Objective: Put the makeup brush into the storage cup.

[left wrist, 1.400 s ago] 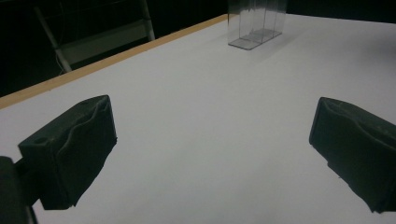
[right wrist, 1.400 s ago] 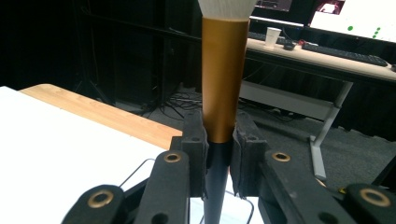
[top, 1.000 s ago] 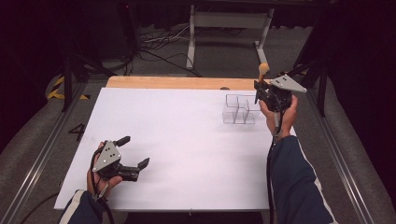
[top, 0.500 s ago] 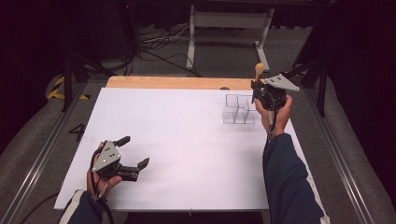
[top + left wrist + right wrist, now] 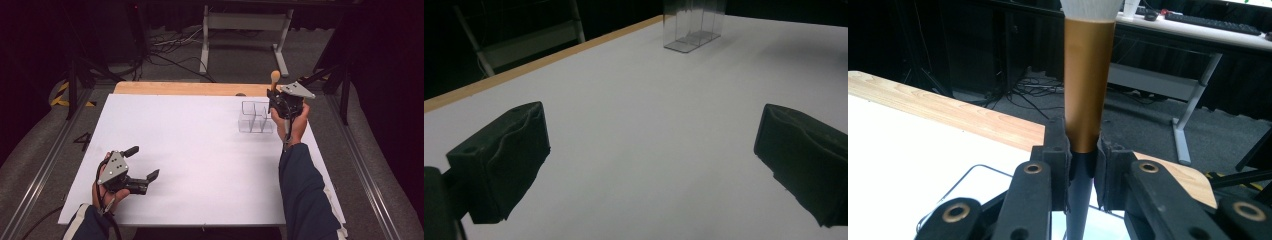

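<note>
Dark room, white worktop (image 5: 200,150). Right gripper (image 5: 278,102) jaws clamped on gold-ferruled black-handled brush (image 5: 1088,100) above clear compartmented acrylic holder (image 5: 256,117), far right corner; a tilted lowering could topple it. Left gripper (image 5: 145,182) jaws apart, idle.

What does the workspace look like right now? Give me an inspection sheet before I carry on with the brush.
Surface: white table, wooden strip along its far edge, bare in the middle.
Job's things: brush held upright, black handle below a gold ferrule, pale bristles on top; clear organizer at the far right of the table, its compartments look empty.
Clutter: nothing seen on the table.
Grippers: right gripper shut on the brush, beside the organizer; left gripper open, holding nothing, low over the near left.
Cables: loose cables on the floor beyond the table.
Surroundings: dark room, grey floor, white desk frame behind.
</note>
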Demonstrator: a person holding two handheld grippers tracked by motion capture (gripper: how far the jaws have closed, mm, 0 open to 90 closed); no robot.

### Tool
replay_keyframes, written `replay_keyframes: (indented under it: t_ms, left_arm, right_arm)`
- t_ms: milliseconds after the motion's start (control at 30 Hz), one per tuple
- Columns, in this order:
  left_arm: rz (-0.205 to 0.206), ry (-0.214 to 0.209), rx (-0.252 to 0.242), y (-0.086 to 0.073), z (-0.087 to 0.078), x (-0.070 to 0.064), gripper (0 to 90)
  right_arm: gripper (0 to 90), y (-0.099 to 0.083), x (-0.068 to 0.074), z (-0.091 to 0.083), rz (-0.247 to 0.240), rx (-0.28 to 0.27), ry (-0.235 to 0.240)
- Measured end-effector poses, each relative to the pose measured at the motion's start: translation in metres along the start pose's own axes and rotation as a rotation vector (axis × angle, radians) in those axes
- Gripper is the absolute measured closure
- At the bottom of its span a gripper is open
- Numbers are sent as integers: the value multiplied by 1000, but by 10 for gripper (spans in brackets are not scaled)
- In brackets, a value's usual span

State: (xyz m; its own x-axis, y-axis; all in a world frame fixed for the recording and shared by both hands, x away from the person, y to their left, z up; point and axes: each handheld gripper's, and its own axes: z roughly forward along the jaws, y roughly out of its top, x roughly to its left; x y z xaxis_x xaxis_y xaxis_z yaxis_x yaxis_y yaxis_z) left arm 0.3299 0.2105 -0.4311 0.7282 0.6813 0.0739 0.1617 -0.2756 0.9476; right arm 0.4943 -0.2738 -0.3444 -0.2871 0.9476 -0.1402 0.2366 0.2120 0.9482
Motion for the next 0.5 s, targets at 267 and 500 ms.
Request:
replay_keyframes:
  t_ms: [267, 500]
  left_arm:
    - [2, -1, 5, 0, 1, 0, 21]
    - [2, 1, 6, 0, 1, 0, 21]
  right_arm:
    - [786, -8, -3, 2, 12, 15, 0]
    - [785, -17, -6, 3, 30, 38, 4]
